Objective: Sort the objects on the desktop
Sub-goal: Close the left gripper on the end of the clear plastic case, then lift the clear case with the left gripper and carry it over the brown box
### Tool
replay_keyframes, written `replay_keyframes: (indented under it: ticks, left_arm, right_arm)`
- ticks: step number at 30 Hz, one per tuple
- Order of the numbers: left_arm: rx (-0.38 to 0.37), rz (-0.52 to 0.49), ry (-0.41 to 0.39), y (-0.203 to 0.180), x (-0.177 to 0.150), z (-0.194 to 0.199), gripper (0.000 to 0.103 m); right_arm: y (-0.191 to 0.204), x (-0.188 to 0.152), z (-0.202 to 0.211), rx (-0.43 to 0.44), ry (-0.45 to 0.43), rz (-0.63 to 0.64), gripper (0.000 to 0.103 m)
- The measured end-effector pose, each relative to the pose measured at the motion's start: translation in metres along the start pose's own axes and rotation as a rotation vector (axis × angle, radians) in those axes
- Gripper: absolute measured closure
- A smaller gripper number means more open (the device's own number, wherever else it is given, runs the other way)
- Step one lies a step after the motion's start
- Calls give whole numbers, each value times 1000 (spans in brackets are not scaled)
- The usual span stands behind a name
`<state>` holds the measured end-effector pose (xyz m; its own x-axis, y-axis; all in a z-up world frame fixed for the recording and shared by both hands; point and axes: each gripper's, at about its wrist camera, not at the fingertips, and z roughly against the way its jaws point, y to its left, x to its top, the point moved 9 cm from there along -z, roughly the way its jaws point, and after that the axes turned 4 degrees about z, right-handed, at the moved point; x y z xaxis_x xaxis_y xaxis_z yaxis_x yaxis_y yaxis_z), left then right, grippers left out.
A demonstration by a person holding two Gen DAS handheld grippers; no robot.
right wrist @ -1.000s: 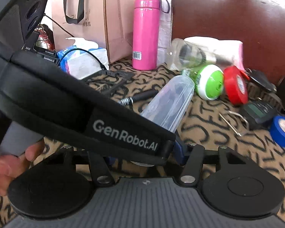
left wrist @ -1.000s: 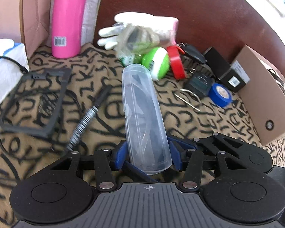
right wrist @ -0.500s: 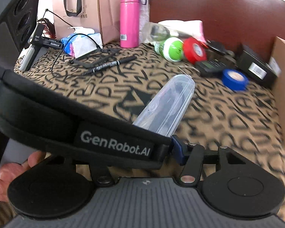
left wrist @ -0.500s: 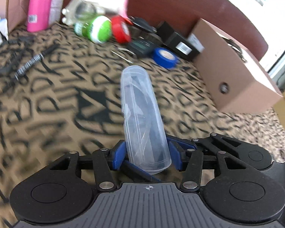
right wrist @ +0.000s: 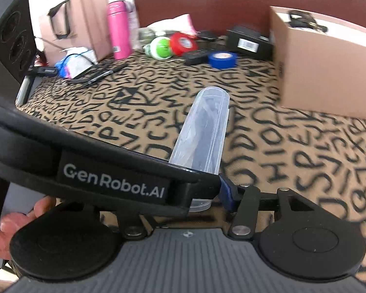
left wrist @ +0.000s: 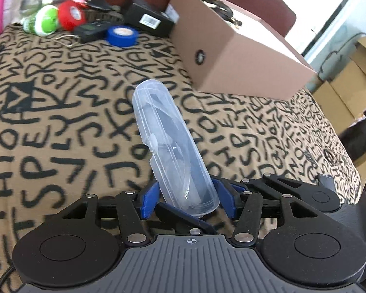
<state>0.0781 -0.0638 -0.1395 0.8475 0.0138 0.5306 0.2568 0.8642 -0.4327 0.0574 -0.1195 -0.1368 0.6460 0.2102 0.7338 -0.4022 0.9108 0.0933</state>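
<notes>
Two grippers (left wrist: 186, 199) around clear case (left wrist: 168, 141)

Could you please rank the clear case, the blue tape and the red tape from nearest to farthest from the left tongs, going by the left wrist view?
1. Clear case: held in the left tongs, pointing ahead.
2. Blue tape: far ahead on the cloth, left of the cardboard box.
3. Red tape: farther back and more to the left, beside the green-capped item.
</notes>
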Motion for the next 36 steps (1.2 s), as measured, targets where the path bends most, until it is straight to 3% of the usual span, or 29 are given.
replay_keyframes:
  ticks: [5,10,18,23,26,31,35,36]
  left_arm:
    - [33,85,-35,8,8,3,28]
    - [77,66,-44,12,21,-7,26]
    - [70,79,-28,14,35,-16,32]
    - [69,78,-34,14,34,-19,30]
    - [73,40,-19,11,35,-22,37]
    - [69,43,-25,12,34,-23,33]
    - [69,37,-28,12,32,-22,39]
    - [77,35,-26,12,32,-22,45]
  right_arm:
    - [-3,0,3,-8,-17,-7,43]
    - [-4,6,-4,-26,-20,-5,41]
    - [-12,15,-5,-54,-31,-12,41]
    - [-12,15,-15,-42,-11,-13,48]
    - [-11,14,-17,-45,-9,-12,48]
    - [-12,12,-16,-34,-15,-21,48]
    - [-10,8,-12,-29,-14,-15,48]
    - [-10,7,-12,-29,-14,-13,49]
